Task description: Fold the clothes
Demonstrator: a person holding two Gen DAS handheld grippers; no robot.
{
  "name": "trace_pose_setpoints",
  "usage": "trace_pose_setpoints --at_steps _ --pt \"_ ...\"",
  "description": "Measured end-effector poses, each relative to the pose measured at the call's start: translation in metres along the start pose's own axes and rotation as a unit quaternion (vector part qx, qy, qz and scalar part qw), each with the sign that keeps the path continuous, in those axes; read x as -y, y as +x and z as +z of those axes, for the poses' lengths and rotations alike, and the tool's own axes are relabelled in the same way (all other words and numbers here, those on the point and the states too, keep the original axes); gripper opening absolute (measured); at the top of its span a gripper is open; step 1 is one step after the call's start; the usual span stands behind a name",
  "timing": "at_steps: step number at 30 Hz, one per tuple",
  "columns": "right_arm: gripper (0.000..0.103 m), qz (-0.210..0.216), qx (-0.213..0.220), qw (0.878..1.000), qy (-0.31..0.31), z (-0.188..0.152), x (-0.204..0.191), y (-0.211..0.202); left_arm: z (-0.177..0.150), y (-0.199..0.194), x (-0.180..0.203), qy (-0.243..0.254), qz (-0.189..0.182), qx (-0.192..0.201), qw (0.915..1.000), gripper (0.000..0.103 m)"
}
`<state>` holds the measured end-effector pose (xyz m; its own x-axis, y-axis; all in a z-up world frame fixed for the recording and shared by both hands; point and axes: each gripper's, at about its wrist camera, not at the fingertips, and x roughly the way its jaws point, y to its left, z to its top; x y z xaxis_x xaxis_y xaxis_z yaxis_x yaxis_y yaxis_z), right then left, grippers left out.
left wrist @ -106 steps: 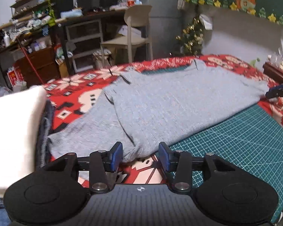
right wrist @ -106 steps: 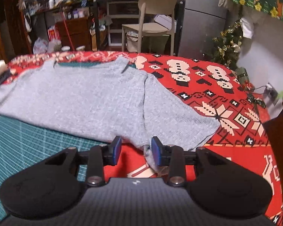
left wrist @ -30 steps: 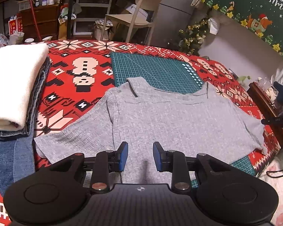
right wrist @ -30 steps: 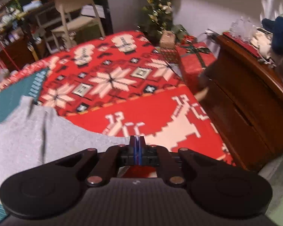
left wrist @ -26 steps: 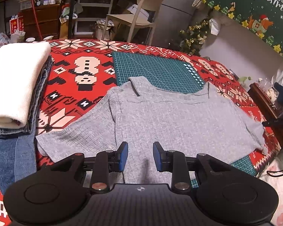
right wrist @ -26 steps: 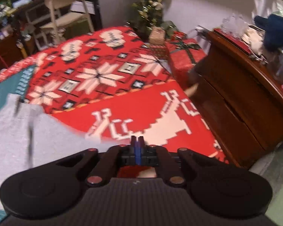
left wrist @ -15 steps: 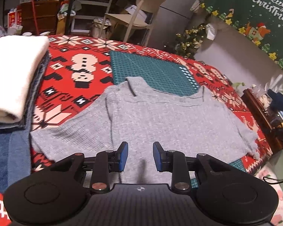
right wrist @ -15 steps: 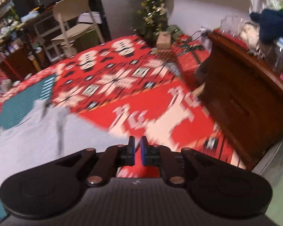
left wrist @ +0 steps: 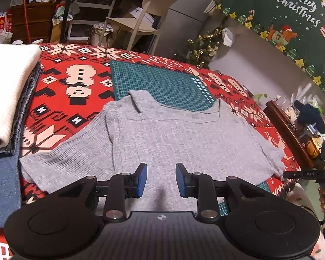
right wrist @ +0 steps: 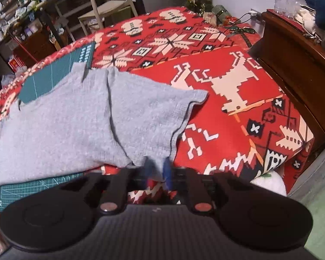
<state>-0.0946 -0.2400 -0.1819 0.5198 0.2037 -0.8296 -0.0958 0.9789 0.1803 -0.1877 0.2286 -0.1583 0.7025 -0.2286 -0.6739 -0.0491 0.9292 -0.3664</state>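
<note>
Grey ribbed knit top spread flat, collar far from you.
Your left gripper hovers parted above its hem; your right gripper, parted, nears its right sleeve.

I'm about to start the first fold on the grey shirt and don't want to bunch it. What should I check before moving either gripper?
1. Grey shirt spread flat, collar away from the person: ok.
2. Left gripper open and holding nothing, above the shirt's near edge: ok.
3. Right gripper at the right sleeve corner; whether it grips the cloth: cannot tell, the fingertips are blurred.
4. Right sleeve flat: not ok, its edge is lifted with shadow under it.
5. Left sleeve flat on the red blanket: ok.
6. Folded stack apart from the shirt: ok.
</note>
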Motion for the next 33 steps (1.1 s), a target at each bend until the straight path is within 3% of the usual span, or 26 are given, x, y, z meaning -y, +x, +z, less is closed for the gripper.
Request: trace_pose_setpoints --at_steps 10,13,16,21,25,27,28,30,33 --pt "0.004 0.004 -0.019 1.000 0.018 -0.018 0.005 -0.012 0.002 -0.001 0.003 0.008 -0.005 0.001 1.0000 0.028" --pt "0.012 0.009 -0.015 0.999 0.034 -0.018 0.013 -0.013 0.001 -0.005 0.004 0.012 -0.002 0.004 0.9999 0.028" --pt "0.014 0.010 0.011 0.999 0.048 -0.007 0.025 -0.018 0.000 -0.008 0.002 0.008 0.005 0.001 1.0000 0.028" --pt "0.035 0.022 0.052 0.994 0.092 0.030 0.052 -0.005 0.000 -0.010 0.003 0.005 0.016 -0.001 0.9999 0.028" --pt "0.035 0.033 0.035 0.993 0.110 0.053 0.061 0.021 0.002 -0.013 0.007 0.011 0.025 0.000 0.9996 0.028" --pt "0.022 0.018 0.023 0.995 0.098 0.058 0.059 0.031 0.003 -0.013 0.008 0.012 0.029 -0.001 0.9995 0.028" --pt "0.009 0.021 0.016 0.995 0.093 0.059 0.057 0.033 0.003 -0.012 0.008 0.012 0.031 -0.003 0.9994 0.028" --pt "0.005 0.030 0.015 0.996 0.079 0.059 0.053 0.034 0.005 -0.011 0.009 0.013 0.035 -0.005 0.9993 0.028" --pt "0.004 0.004 0.031 0.997 0.064 0.060 0.053 0.033 0.006 -0.009 0.010 0.012 0.038 -0.006 0.9992 0.028"
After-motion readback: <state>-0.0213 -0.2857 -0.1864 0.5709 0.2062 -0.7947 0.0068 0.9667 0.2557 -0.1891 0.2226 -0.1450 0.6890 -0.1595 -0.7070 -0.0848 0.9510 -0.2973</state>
